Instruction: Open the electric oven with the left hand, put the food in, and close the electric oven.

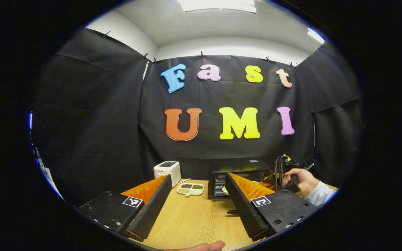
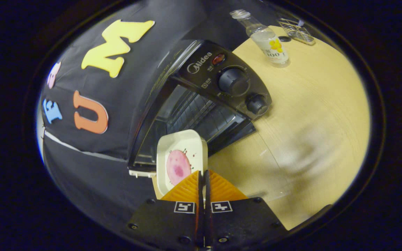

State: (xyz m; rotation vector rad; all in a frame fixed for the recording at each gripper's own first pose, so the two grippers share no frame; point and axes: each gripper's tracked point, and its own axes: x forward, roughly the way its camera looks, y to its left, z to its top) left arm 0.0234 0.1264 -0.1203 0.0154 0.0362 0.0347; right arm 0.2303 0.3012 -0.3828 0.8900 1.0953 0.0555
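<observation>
Pinching the plate (image 2: 181, 157) rim at lower centre, the right hand-held gripper (image 2: 203, 181) carries rigid, slippery, breakable ware; left hand-held gripper (image 1: 197, 198) spread

Wooden table (image 2: 312, 104): oven (image 2: 222, 83), bottle (image 2: 269, 40) (clear), toaster (image 1: 167, 170).

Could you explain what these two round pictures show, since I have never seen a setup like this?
A person holds a two-finger gripper in each hand, each carrying a fisheye camera looking along its own fingers. In the left gripper view, the left gripper is open and empty above the wooden table; beyond it stand a white toaster, a small divided dish and the electric oven, beside the person's other hand. In the right gripper view, the right gripper is shut on the edge of a white plate bearing pink food, held at the open oven's mouth. A clear bottle stands behind.
</observation>
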